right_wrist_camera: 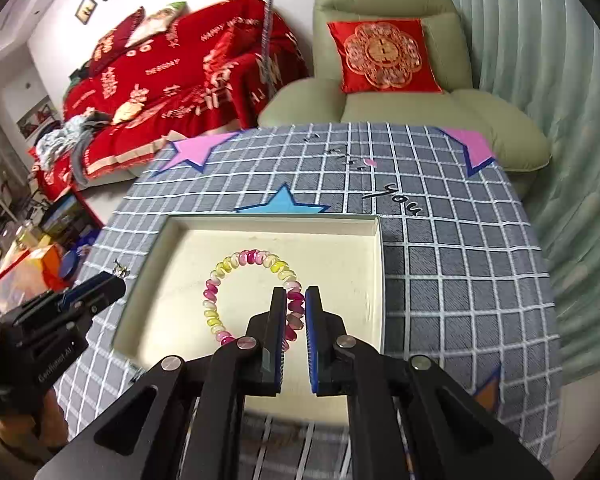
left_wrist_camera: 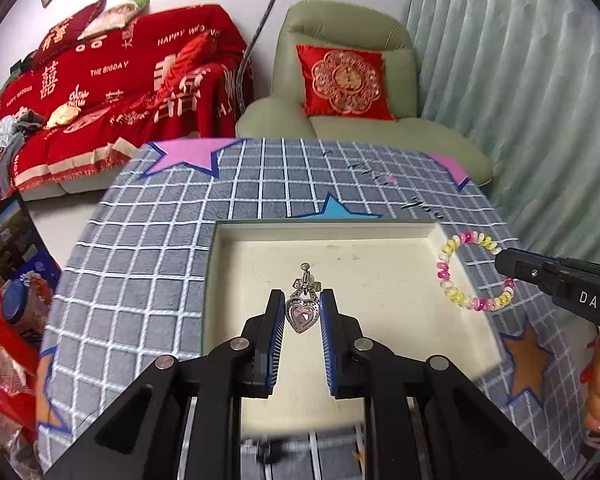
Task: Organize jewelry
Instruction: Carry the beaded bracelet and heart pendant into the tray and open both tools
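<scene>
Now we carry both pieces over the tray, the shallow cream box lying on the checked cloth in front of the green armchair, and the step in hand, as we judge it, is to set them down inside it. To do this well we should bring each piece low over the tray's bare floor before easing the grip, and lay them well apart so the coils cannot snag the pendant's bow.

Largest of the two is the bracelet, a springy coil ring in pink, yellow and clear, hanging above the tray's middle in the right wrist view; the right gripper is clamped on its near side, fingers almost together. From the left wrist view it seems to hang over the tray's right rim instead.

Smaller is the pendant, a silver heart with a pink stone under a little bow. The left gripper pinches it by the heart's sides, above the tray's floor.
</scene>
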